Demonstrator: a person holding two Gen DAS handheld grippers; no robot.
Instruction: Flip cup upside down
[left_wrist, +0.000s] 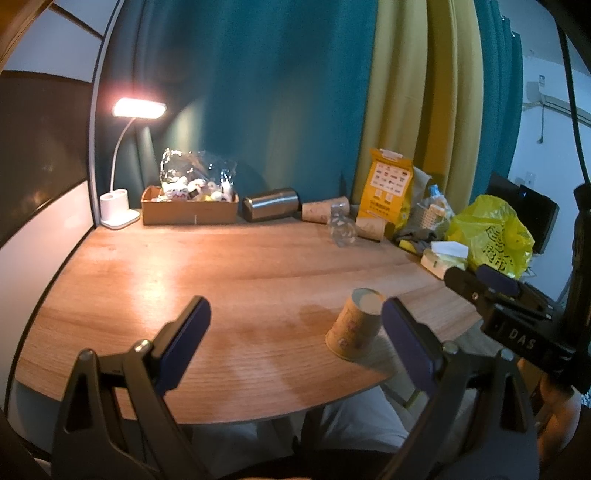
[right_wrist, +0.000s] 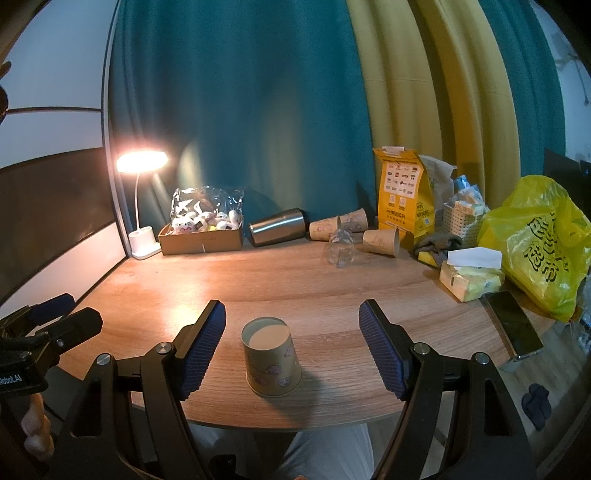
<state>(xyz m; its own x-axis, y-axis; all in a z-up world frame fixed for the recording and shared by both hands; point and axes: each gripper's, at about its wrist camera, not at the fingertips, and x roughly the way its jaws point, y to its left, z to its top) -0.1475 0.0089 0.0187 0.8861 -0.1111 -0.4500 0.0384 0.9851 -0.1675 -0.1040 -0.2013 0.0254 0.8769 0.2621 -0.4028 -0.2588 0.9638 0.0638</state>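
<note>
A tan paper cup (right_wrist: 271, 360) stands upside down on the wooden table (right_wrist: 332, 288) near its front edge, wide rim down and flat base up. My right gripper (right_wrist: 291, 347) is open and empty, its blue-padded fingers (right_wrist: 201, 350) either side of the cup without touching it. In the left wrist view the same cup (left_wrist: 354, 325) stands just inside the right finger (left_wrist: 406, 343) of my left gripper (left_wrist: 295, 332), which is open and empty. The right gripper's body (left_wrist: 509, 314) shows at the right there.
At the table's back stand a lit desk lamp (right_wrist: 142, 206), a cardboard box of small toys (right_wrist: 201, 236), a steel tumbler on its side (right_wrist: 277, 226), several fallen paper cups (right_wrist: 380, 240), a clear glass (right_wrist: 340, 251), a yellow package (right_wrist: 402, 199) and bag (right_wrist: 535, 240), tissues (right_wrist: 469, 273) and a phone (right_wrist: 513, 328).
</note>
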